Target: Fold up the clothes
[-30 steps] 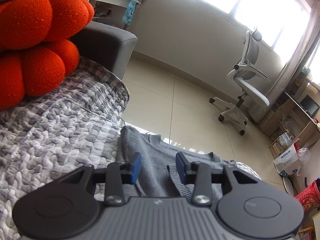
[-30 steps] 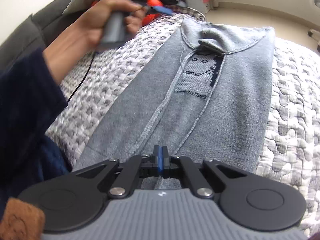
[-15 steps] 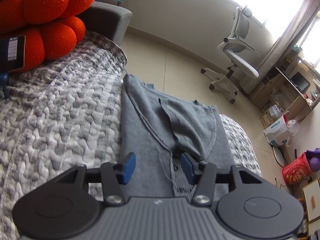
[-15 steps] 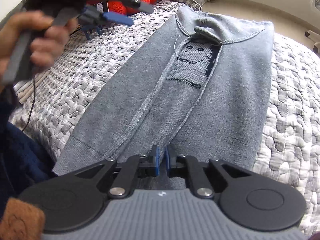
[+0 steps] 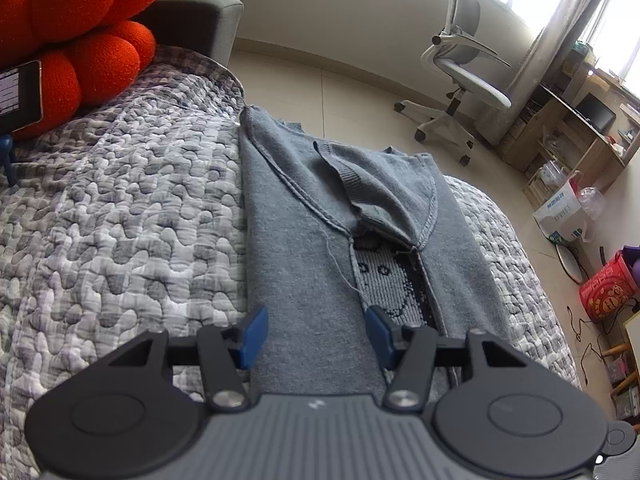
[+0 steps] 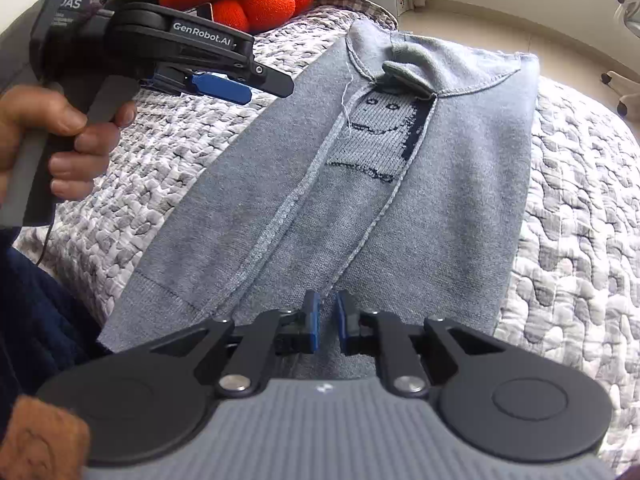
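A grey knit sweater (image 5: 320,280) (image 6: 440,208) lies flat on the quilted bed cover, both sleeves folded in over its body, a smiley face showing between them. My left gripper (image 5: 316,334) is open and empty, hovering above the sweater's left half; it also shows in the right wrist view (image 6: 224,88), held in a hand above the sweater's left edge. My right gripper (image 6: 325,320) is slightly open at the sweater's near hem, with nothing between its pads.
The grey-white quilted cover (image 5: 120,220) spreads around the sweater. Orange round cushions (image 5: 80,32) and a phone (image 5: 18,100) sit at the far left. A white office chair (image 5: 460,72) stands on the tiled floor beyond the bed edge.
My left gripper pulled back from the collar toward the sweater's middle and rose. My right gripper went from shut to slightly open at the hem.
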`<act>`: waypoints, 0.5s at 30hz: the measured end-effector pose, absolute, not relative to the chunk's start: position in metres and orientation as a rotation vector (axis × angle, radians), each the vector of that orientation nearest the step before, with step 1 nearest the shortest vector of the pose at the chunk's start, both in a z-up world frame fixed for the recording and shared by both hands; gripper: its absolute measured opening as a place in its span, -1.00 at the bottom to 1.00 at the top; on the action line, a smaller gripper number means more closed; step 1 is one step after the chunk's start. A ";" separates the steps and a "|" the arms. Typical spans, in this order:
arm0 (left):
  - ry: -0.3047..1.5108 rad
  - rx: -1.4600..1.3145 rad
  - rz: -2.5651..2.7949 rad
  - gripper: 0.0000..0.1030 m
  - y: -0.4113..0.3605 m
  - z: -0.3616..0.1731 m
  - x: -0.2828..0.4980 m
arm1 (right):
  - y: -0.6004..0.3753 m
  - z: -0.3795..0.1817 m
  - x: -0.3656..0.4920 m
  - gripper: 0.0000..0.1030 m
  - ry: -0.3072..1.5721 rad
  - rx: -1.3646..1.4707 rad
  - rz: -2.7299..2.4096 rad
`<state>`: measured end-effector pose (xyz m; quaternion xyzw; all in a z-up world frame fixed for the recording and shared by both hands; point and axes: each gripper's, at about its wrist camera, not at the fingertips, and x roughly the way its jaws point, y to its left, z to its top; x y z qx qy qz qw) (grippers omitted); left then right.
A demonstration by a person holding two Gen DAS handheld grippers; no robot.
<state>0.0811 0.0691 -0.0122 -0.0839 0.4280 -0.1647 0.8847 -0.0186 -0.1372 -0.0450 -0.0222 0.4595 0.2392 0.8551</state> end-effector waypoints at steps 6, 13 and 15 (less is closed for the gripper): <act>0.915 -0.170 -0.345 0.07 0.065 -0.017 0.085 | -0.133 -0.046 -0.015 -0.53 0.983 -0.035 0.511; 0.917 -0.168 -0.343 0.07 0.065 -0.016 0.084 | -0.132 -0.045 -0.014 -0.95 0.973 -0.078 0.469; 0.917 -0.168 -0.344 0.07 0.065 -0.016 0.085 | -0.137 -0.042 -0.012 -0.96 0.966 -0.045 0.461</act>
